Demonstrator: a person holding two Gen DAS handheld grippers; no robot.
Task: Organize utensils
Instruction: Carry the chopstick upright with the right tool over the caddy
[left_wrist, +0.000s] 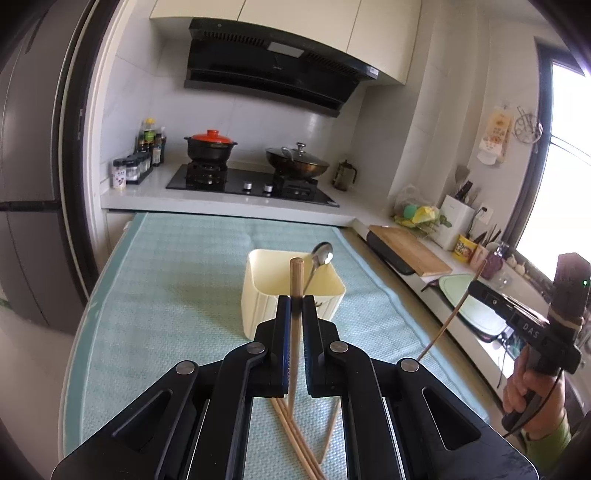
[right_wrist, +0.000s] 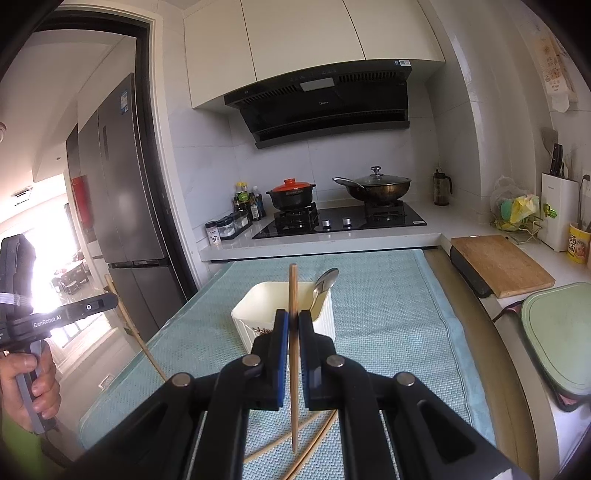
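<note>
Chopstick (left_wrist: 296, 295) upright between closed jaws, cream bin (left_wrist: 258, 295) with spoon (left_wrist: 320, 258) beyond.

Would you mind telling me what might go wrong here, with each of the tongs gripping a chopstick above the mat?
1. The left tongs pinch their wooden chopstick at one narrow spot, so it may pivot or slip.
2. The right tongs hold a second wooden chopstick likewise; lowered together, both could collide over the cream rectangular plastic holder.
3. The metal spoon leaning on the holder's rim could be knocked out.
</note>
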